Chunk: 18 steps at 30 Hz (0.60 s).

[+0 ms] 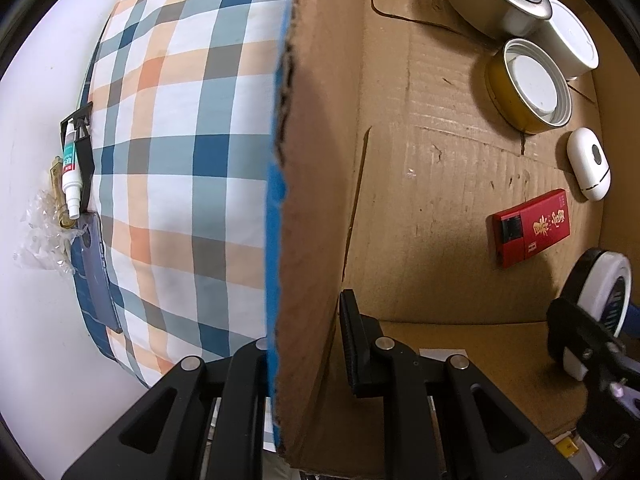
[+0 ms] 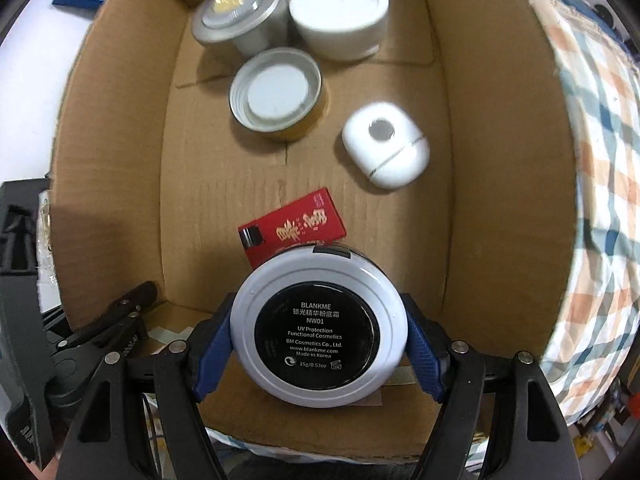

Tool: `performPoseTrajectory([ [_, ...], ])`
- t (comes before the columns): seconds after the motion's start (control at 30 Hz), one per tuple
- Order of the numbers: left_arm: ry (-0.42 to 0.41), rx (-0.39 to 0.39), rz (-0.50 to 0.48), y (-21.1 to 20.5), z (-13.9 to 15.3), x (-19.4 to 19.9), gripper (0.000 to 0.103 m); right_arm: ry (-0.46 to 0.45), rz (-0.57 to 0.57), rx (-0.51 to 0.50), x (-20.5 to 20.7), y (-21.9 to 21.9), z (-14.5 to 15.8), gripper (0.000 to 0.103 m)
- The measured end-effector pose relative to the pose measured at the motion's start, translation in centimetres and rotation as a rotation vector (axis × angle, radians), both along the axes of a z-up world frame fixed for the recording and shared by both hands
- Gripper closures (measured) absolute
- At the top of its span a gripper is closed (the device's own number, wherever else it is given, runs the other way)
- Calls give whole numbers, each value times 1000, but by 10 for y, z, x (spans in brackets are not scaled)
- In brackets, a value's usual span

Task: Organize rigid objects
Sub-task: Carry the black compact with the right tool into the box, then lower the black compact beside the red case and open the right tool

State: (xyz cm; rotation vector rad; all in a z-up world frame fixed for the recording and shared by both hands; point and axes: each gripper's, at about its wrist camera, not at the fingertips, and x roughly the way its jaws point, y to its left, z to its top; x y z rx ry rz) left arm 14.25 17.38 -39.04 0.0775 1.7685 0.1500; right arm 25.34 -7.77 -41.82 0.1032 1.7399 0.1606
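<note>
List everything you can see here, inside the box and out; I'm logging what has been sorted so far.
cardboard box: 1, brown, open, on the checked cloth
silver tin: 1, far left corner of box
white jar: 1, beside the silver tin
gold lid: 1, gold rim, white inside, upturned, box floor
white oval case: 1, right of the lid
red packet: 1, gold lettering, box floor
round compact: 1, white rim, black label, in the right gripper's jaws
checked cloth: 1, blue, orange and white, outside box
spray bottle: 1, white, beside the cloth
left gripper: black, jaws clamped on the box wall
right gripper: blue pads, holding the compact
</note>
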Motion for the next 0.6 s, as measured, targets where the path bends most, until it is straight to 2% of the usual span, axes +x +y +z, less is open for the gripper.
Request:
performPoseTrajectory([
  [0.13,0,-6,3,1,0,0,89,21,15,-16,4,-1,-6,24],
  [0.37,1,-12,1,4,1,0,89,51,5,-9,11,-4,-8,16],
  [0.53,1,-14,0,5,0,0,89,39,4,-20,13,-5,-3,16],
  [0.6,1,-14,0,5,0,0,89,14,1,-26,14,-6,6,11],
])
